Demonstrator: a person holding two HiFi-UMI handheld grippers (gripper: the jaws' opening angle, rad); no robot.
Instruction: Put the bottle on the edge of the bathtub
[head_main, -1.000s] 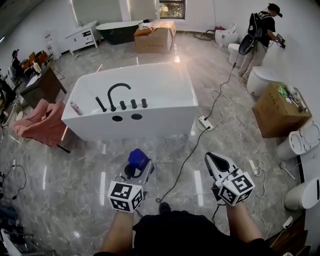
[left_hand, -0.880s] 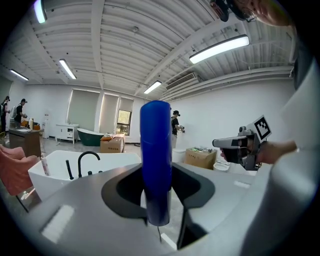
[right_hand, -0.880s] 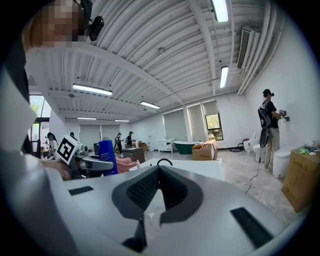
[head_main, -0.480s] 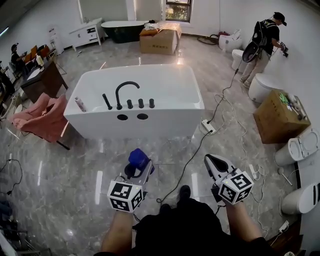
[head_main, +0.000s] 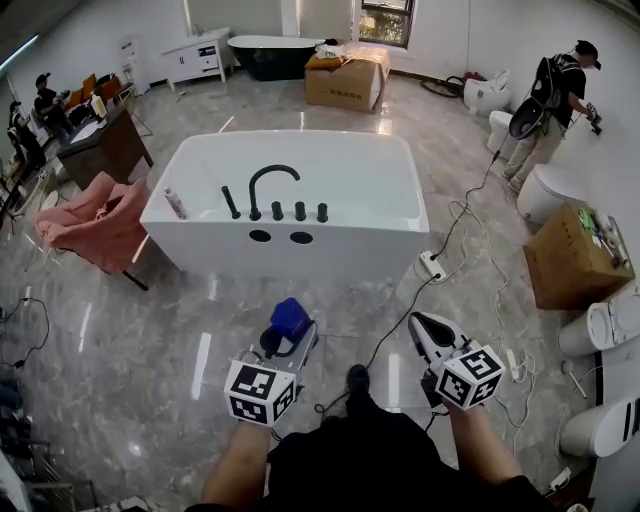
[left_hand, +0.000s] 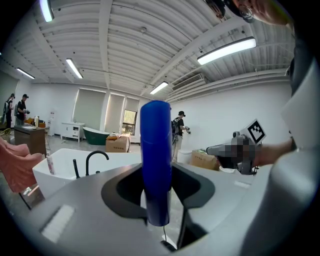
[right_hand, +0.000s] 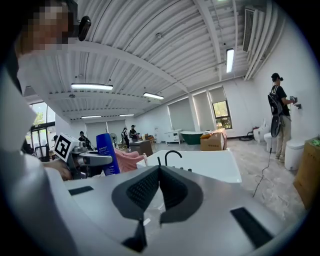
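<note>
My left gripper (head_main: 287, 338) is shut on an upright blue bottle (head_main: 291, 319), held low in front of me. In the left gripper view the blue bottle (left_hand: 156, 165) stands between the jaws of the left gripper (left_hand: 158, 192) and hides the middle of the view. The white bathtub (head_main: 292, 242) with a black faucet (head_main: 272, 186) on its near rim stands ahead across a stretch of floor. My right gripper (head_main: 424, 330) is shut and holds nothing. From the right gripper (right_hand: 159, 176) I see the bottle (right_hand: 106, 154) at the left and the bathtub (right_hand: 212, 167) ahead.
A power strip (head_main: 432, 266) and black cables lie on the floor right of the tub. A pink armchair (head_main: 95, 220) sits at its left. A cardboard box (head_main: 575, 255) and toilets (head_main: 600, 325) line the right wall, where a person (head_main: 560, 95) stands. A small bottle (head_main: 175, 203) lies on the tub's left rim.
Both grippers have moved forward towards the bathtub, which now sits lower and nearer in the head view. The blue bottle stays in the left gripper.
</note>
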